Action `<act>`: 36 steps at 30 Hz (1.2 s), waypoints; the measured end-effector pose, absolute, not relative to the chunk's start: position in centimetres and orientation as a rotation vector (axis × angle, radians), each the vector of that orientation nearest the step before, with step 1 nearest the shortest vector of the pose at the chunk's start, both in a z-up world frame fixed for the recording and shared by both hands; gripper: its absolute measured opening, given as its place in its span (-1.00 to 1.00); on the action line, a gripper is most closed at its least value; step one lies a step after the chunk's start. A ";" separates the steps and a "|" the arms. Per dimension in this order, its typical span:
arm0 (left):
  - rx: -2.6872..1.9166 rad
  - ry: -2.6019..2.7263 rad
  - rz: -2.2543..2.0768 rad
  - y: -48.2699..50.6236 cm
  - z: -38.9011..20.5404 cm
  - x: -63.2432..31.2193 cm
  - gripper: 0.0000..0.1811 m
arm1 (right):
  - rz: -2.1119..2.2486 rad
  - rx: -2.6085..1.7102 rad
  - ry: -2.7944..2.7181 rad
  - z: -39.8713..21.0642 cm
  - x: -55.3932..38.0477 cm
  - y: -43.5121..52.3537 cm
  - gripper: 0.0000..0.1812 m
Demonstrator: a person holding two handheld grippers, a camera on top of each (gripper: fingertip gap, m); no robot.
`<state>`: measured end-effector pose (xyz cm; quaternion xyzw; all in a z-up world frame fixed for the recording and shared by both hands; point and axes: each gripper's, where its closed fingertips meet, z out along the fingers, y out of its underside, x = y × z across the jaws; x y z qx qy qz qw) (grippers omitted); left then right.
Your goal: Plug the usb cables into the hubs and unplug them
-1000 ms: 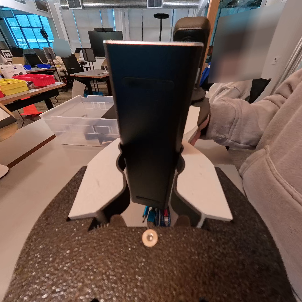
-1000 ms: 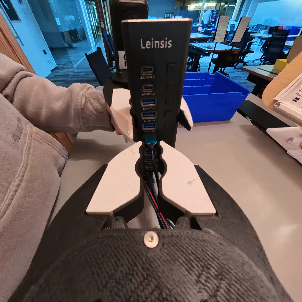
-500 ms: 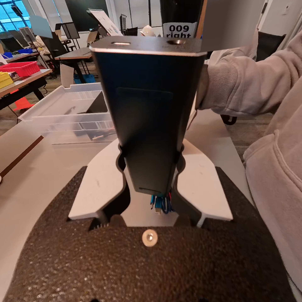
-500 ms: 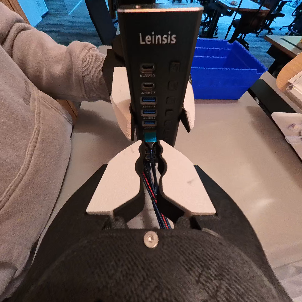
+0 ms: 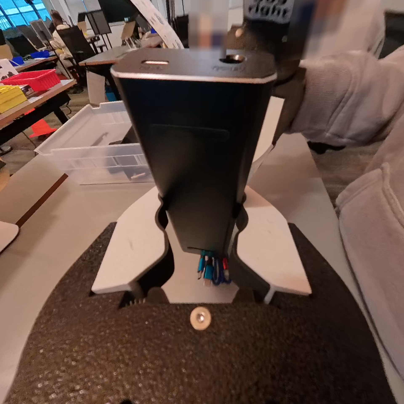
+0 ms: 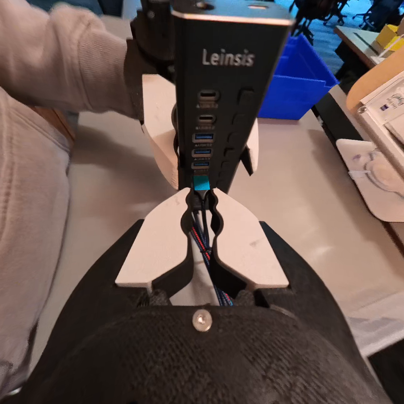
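Left wrist view: the black hub is seen standing upright, its plain back gripped between the jaws of the left gripper, which are closed on its lower part. Loose cable plugs, teal, blue and red, are seen hanging at 6 o'clock below the hub. A clear bin is seen at 10 o'clock on the surface. In the right wrist view, the jaws of the right gripper are narrowed on the cable just behind its teal plug, which is seated in the hub's lowest visible port. White printed lettering is carried near the hub's top, with small labels under each port. A blue bin is seen at 1 o'clock.
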<state>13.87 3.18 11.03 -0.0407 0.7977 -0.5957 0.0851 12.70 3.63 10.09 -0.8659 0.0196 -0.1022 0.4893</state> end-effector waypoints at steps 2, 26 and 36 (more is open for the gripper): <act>-0.145 2.351 -1.840 3.2 11.8 13.9 -0.32 | -0.163 -2.008 0.099 11.1 12.7 3.6 -0.86; -0.334 2.249 -1.882 8.4 13.0 15.0 -0.33 | -0.422 -1.764 0.172 23.0 17.2 -11.4 -0.94; -0.331 2.229 -1.931 7.4 13.6 15.1 -0.32 | -0.364 -1.783 0.251 17.2 24.4 -16.8 -0.95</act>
